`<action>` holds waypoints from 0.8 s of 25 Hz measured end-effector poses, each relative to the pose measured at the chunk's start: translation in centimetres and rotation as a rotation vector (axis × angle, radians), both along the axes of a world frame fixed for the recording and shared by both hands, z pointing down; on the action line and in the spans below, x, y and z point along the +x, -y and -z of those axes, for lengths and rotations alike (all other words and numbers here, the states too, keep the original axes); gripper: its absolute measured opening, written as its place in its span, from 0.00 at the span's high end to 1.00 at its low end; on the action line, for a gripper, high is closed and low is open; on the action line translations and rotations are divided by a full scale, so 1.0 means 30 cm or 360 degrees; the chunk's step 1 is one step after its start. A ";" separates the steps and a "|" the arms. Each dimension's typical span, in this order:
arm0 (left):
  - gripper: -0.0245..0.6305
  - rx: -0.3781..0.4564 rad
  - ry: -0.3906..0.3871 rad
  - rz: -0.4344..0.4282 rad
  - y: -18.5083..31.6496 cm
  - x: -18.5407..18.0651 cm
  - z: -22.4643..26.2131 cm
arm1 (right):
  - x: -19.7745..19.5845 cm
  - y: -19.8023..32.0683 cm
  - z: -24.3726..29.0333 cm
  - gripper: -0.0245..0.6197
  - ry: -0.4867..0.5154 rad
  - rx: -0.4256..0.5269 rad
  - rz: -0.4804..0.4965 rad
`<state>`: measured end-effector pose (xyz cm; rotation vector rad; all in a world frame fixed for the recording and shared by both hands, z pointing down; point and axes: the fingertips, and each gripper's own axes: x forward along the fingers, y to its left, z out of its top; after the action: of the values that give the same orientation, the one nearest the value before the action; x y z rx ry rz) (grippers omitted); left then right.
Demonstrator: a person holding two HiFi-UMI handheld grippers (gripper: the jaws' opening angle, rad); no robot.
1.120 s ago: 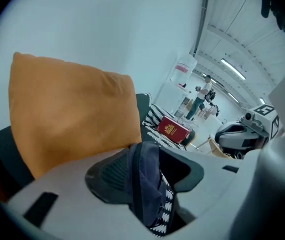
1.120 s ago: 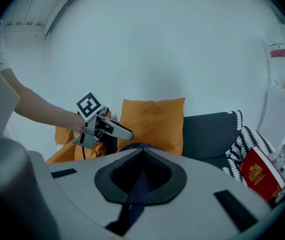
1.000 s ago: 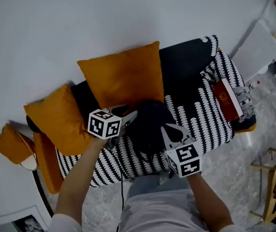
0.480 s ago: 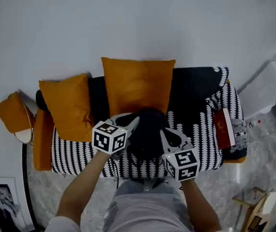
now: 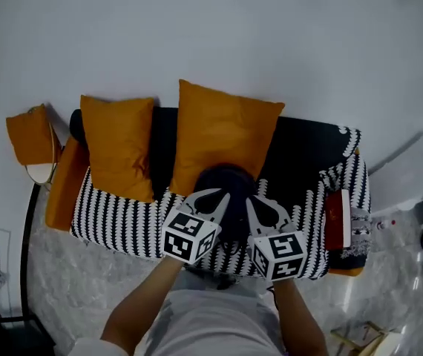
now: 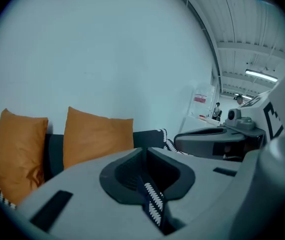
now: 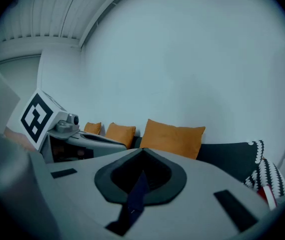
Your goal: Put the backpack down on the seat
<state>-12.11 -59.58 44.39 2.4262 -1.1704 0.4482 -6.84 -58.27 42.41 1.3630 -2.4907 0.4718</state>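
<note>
Backpack (image 5: 231, 180) looks parked on the seat (image 5: 122, 221), so the left gripper (image 5: 225, 196), whose jaws just closed on nothing, and the right gripper (image 5: 250, 200), also clenched empty, only need to back away from it.

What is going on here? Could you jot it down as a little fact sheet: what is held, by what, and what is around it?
held item: dark backpack, at the front middle of the seat
left gripper: jaws have just been closing; now shut on a thin dark strip with white zigzag, apparently part of the backpack
right gripper: shut on a dark strap
sofa: black-and-white patterned cover
cushions: three orange; the largest behind the backpack
red book: on the sofa's end at picture right
resting or lifted: cannot tell
</note>
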 end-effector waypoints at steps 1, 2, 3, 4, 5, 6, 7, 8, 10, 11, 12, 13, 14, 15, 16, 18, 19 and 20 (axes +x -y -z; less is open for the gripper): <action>0.92 0.0012 -0.0003 0.0024 -0.017 0.010 0.007 | 0.006 -0.005 0.005 0.96 0.0002 0.0007 0.0011; 0.92 0.0023 -0.0005 0.0049 -0.034 0.020 0.012 | 0.011 -0.012 0.009 0.96 0.0004 0.0012 0.0023; 0.92 0.0031 -0.0008 0.0074 -0.049 0.029 0.016 | 0.016 -0.020 0.010 0.96 0.0005 0.0015 0.0037; 0.93 0.0039 -0.0010 0.0097 -0.063 0.037 0.018 | 0.020 -0.028 0.011 0.96 0.0007 0.0017 0.0052; 0.93 0.0044 -0.0013 0.0119 -0.074 0.044 0.019 | 0.022 -0.035 0.010 0.96 0.0007 0.0017 0.0068; 0.94 0.0047 -0.0016 0.0139 -0.083 0.051 0.019 | 0.024 -0.042 0.010 0.96 0.0008 0.0017 0.0084; 0.94 0.0048 -0.0019 0.0157 -0.090 0.057 0.018 | 0.023 -0.048 0.010 0.96 0.0009 0.0017 0.0101; 0.94 0.0049 -0.0023 0.0172 -0.097 0.063 0.017 | 0.023 -0.053 0.010 0.96 0.0009 0.0017 0.0117; 0.95 0.0051 -0.0033 0.0194 -0.111 0.073 0.018 | 0.021 -0.064 0.011 0.96 0.0008 0.0024 0.0141; 0.95 0.0056 -0.0036 0.0202 -0.117 0.077 0.021 | 0.021 -0.069 0.011 0.96 0.0008 0.0028 0.0149; 0.95 0.0063 -0.0036 0.0210 -0.121 0.078 0.024 | 0.021 -0.071 0.011 0.96 0.0009 0.0031 0.0155; 0.95 0.0070 -0.0036 0.0217 -0.123 0.078 0.028 | 0.021 -0.073 0.012 0.96 0.0010 0.0033 0.0161; 0.95 0.0076 -0.0037 0.0225 -0.122 0.077 0.032 | 0.021 -0.073 0.012 0.96 0.0012 0.0035 0.0167; 0.95 0.0080 -0.0039 0.0231 -0.120 0.076 0.035 | 0.021 -0.071 0.012 0.96 0.0013 0.0037 0.0171; 0.95 0.0083 -0.0041 0.0235 -0.117 0.075 0.038 | 0.022 -0.070 0.012 0.96 0.0013 0.0038 0.0175; 0.95 0.0088 -0.0041 0.0240 -0.113 0.076 0.041 | 0.026 -0.070 0.013 0.96 0.0009 0.0039 0.0180; 0.95 0.0089 -0.0041 0.0241 -0.113 0.077 0.041 | 0.028 -0.072 0.012 0.96 0.0007 0.0039 0.0183; 0.95 0.0089 -0.0042 0.0242 -0.114 0.080 0.040 | 0.031 -0.075 0.011 0.96 0.0004 0.0040 0.0185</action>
<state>-9.71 -56.15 43.18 2.3604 -1.3610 0.3402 -5.92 -56.02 42.08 1.2189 -2.5684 0.4187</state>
